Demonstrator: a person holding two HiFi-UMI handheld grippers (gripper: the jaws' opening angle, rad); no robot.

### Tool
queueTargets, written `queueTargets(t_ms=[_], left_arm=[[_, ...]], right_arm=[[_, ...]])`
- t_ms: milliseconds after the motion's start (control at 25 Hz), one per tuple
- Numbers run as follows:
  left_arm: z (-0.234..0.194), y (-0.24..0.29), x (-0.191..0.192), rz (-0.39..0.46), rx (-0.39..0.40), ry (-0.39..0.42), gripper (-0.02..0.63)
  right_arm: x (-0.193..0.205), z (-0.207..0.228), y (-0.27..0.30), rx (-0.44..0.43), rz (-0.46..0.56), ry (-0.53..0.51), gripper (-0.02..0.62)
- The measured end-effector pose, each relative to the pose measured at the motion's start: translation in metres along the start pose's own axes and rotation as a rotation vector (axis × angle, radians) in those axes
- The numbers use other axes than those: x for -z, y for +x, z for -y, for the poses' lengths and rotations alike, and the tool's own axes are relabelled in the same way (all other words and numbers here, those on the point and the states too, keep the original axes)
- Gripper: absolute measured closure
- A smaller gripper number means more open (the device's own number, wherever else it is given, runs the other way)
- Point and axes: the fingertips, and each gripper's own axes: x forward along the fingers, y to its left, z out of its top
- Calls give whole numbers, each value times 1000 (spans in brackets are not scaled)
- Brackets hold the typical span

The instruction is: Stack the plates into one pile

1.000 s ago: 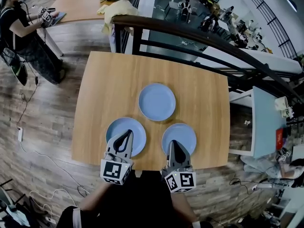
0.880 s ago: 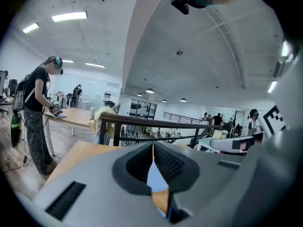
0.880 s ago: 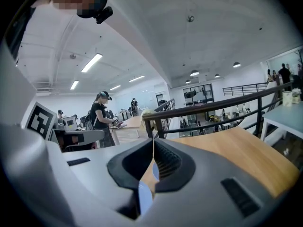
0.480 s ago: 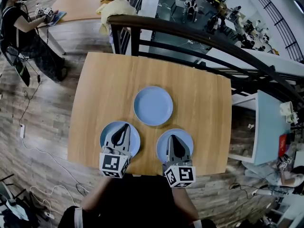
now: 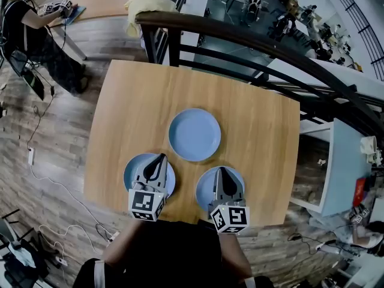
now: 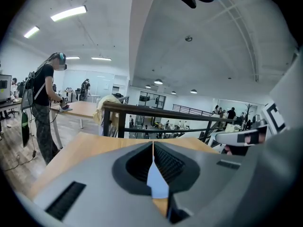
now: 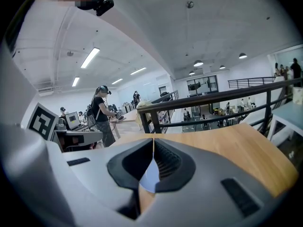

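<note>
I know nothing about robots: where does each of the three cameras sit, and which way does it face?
Head view: on the person's head, facing steeply down at the wooden table with three blue plates; shows the left gripper, right gripper and arms.
Left gripper view: on the left gripper, facing along its shut jaws toward the railing.
Right gripper view: likewise on the right gripper, shut jaws foremost.
Shared: both gripper views show table and railing.

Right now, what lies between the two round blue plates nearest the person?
Nothing: in the head view only a bare strip of the wooden table separates the left blue plate from the right blue plate.
</note>
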Motion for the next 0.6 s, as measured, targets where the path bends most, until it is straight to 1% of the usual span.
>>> queueTargets(t_ms=[600], left_arm=[[-23, 51, 26, -82, -13, -28, 578]], right_arm=[[28, 29, 51, 29, -95, 22, 562]])
